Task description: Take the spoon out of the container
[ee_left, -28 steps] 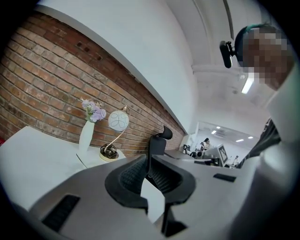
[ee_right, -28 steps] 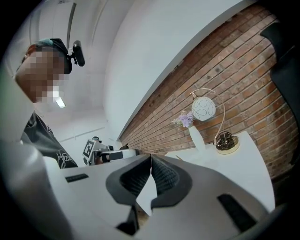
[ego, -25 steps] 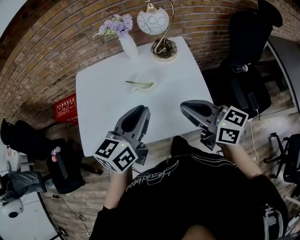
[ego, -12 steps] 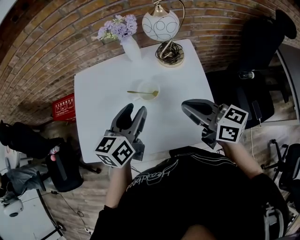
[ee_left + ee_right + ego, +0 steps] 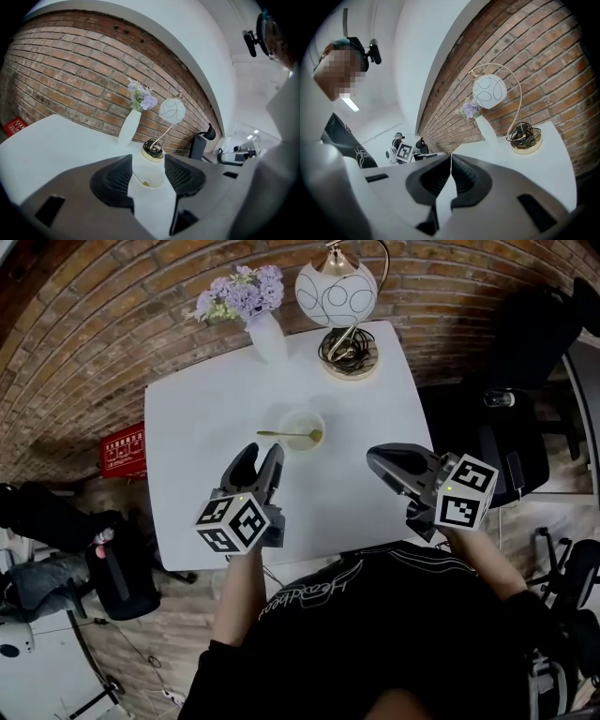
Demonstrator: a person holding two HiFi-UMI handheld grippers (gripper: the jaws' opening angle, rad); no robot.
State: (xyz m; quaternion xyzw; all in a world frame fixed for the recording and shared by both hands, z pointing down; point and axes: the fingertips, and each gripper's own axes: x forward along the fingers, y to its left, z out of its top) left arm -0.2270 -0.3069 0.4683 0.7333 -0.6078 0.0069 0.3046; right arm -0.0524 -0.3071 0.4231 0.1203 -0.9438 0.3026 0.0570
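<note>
Your right gripper (image 5: 379,457): jaws pressed together with nothing between them, over the near right part of the white table (image 5: 202,418).
Your left gripper (image 5: 259,457): jaws spread wide and empty, above the table, pointed at the container, near it but not touching.
Container (image 5: 302,417): small pale cup, upright at mid-table.
Spoon (image 5: 281,434): bowl end inside the container, handle reaching out over the rim to your left.
Far edge: vase of lilac flowers (image 5: 265,334) beside a globe lamp (image 5: 340,296), brick wall (image 5: 112,324) behind.

The spoon (image 5: 287,435) lies in the container (image 5: 292,415) on the table (image 5: 202,427), with the vase (image 5: 267,337) and lamp (image 5: 349,345) behind it.
</note>
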